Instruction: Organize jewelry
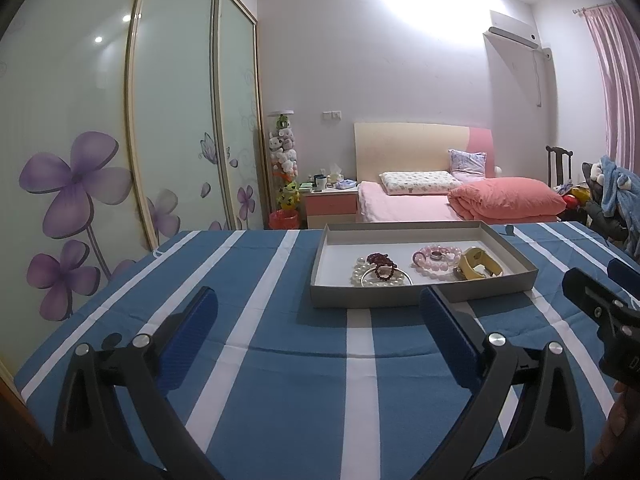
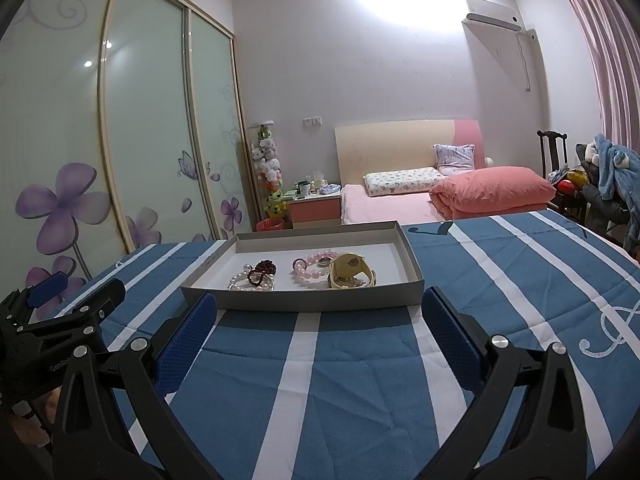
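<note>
The jewelry lies bunched in a shallow grey tray (image 2: 320, 304): pearls (image 2: 244, 282) and dark red beads (image 2: 264, 269) together, pink beads (image 2: 310, 266) touching a cream watch (image 2: 352, 272). The tray sits just ahead of the right claw (image 2: 320, 320) and ahead-right of the left claw (image 1: 320, 312), both spread wide and empty over the striped cloth (image 2: 360, 380).

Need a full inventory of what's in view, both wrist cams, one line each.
Shallow grey cardboard tray: 1, grey, on the cloth.
White pearl bracelet: 1, white, tray left.
Dark red bead bracelet: 1, maroon, on the pearls.
Pink bead bracelet: 1, pink, tray middle.
Cream wristwatch: 1, cream, tray right.
Blue cloth with white stripes: 1, under the tray.
Pink bed: 1, behind.
Left gripper: jaws open, empty.
Right gripper: jaws open, empty.
</note>
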Tool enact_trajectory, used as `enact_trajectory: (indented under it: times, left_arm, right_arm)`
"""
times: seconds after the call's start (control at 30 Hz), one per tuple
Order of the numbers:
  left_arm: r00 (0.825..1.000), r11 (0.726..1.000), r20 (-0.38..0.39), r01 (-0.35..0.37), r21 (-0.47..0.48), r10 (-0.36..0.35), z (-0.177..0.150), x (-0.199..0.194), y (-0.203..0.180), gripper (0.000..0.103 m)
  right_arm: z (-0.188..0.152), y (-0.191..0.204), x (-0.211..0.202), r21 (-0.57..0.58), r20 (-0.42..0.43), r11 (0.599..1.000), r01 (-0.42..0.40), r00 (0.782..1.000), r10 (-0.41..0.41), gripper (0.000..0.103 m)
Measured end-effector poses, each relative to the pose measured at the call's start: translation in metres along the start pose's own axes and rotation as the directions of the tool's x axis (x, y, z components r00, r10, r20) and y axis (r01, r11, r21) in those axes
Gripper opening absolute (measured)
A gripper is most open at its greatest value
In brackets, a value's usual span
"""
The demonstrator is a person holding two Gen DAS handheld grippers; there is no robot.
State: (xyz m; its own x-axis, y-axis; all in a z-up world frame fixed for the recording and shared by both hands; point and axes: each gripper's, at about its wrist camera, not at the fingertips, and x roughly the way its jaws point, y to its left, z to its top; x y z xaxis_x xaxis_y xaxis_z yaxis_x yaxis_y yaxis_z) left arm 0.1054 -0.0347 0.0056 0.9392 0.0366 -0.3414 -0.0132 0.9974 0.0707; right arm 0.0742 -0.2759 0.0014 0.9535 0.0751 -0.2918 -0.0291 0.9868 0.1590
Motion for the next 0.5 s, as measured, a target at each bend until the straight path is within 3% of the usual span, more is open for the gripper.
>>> enact_trajectory:
  times: [0.5]
  left_arm:
    - [1.000,1.000,0.000,0.002,-0.003,-0.002,0.0008,0.0007,-0.0002,0.098]
  right_arm:
    - [0.0002,-0.0007,-0.0001,0.001,0.000,1.000,0.000,1.000,0.000,0.101]
